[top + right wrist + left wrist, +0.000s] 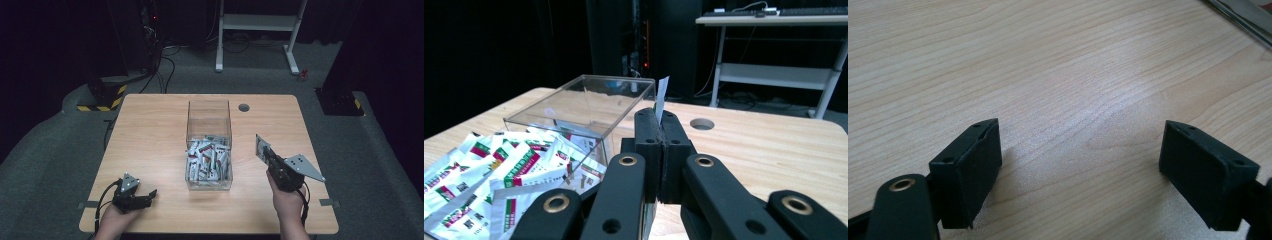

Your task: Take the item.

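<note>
The left gripper (1080,165), jaws spread wide with nothing between, hangs low over the pale woodgrain table (1048,60).

box (209,120): sitting mid-table (150,120)
packets (207,160): lying inside box
left gripper (142,199): resting left of box
right gripper (263,152): hovering right of box

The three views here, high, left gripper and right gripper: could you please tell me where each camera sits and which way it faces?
High view: above the person's table edge, looking forward and down at the table, clear box, both forearms and tools.
Left gripper view: on the left tool, facing bare tabletop; jaws apart.
Right gripper view: on the right tool, facing across the table; jaws clamp a sachet.
Shared: high and right gripper views both show the box and its packets.
</note>
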